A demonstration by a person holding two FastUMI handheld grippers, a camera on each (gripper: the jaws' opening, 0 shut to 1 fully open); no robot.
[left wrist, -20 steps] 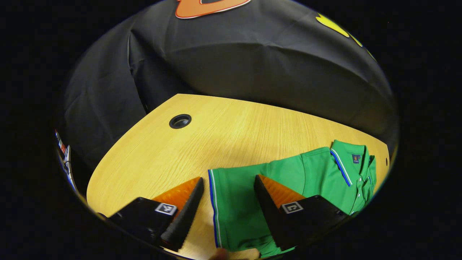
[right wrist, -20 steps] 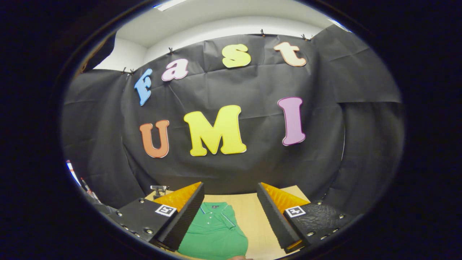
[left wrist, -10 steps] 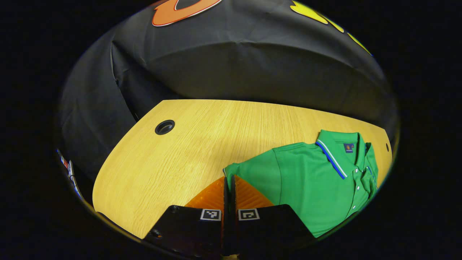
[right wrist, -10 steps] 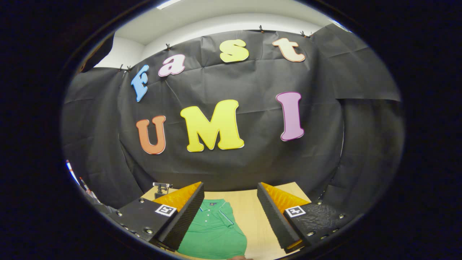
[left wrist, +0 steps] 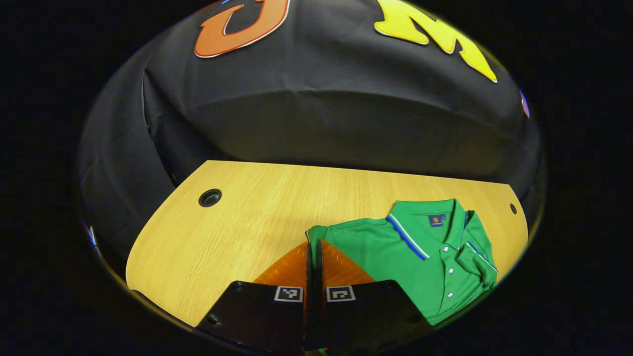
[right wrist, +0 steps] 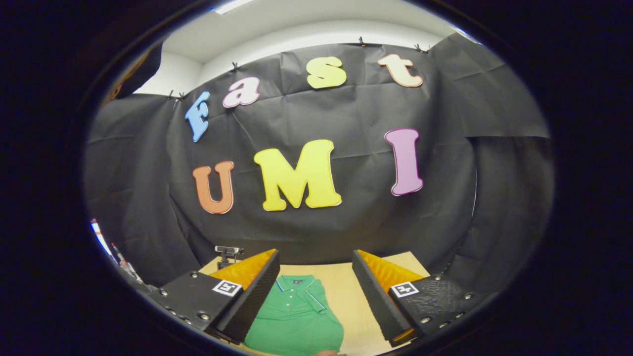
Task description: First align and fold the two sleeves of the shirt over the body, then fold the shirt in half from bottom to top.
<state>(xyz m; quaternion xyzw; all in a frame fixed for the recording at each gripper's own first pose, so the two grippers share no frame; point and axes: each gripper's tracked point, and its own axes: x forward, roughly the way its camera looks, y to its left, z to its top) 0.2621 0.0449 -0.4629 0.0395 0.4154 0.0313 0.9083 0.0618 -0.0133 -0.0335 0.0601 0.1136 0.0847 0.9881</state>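
The table (left wrist: 237, 232), a pale wood top with a round cable hole (left wrist: 210, 197) near its far left corner, carries the shirt (left wrist: 425, 257) toward its right edge, collar (left wrist: 430, 217) pointing to the far edge. The shirt lies flat so its body can receive the sleeves. Your left hand-held gripper (left wrist: 314, 247) has its fingers pressed together on the cuff of the left sleeve (left wrist: 316, 232), the cloth bunched at the tips; you hold it this way, it appears, to carry the sleeve across onto the body. Your right hand-held gripper (right wrist: 315, 259) is raised above the near edge with its fingers spread and nothing between them, looking over the shirt (right wrist: 296, 316), likely waiting for the other sleeve. A small camera on a stand (right wrist: 226, 253) sits at the far left corner.
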